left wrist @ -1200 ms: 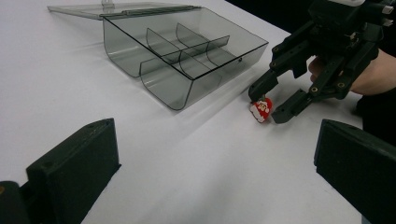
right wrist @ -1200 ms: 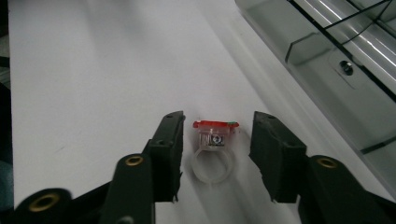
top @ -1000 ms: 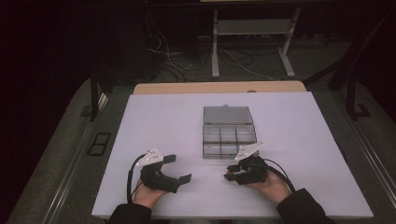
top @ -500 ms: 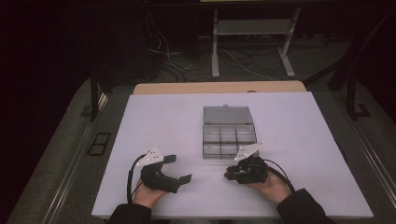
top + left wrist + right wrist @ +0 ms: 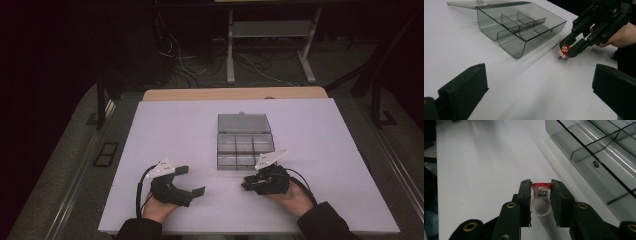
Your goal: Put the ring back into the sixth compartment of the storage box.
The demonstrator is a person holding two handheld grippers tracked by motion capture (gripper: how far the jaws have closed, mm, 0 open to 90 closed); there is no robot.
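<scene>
No readable text anywhere, no labels or brand marks on the clear compartment box (image 5: 245, 143), none on the white table (image 5: 165, 125), none legible on the small Santa ring (image 5: 563, 51), gripper bodies unmarked

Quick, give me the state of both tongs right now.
Left tongs: open, nothing between the jaws.
Right tongs: shut on a small Santa ring, just above the table.
</scene>
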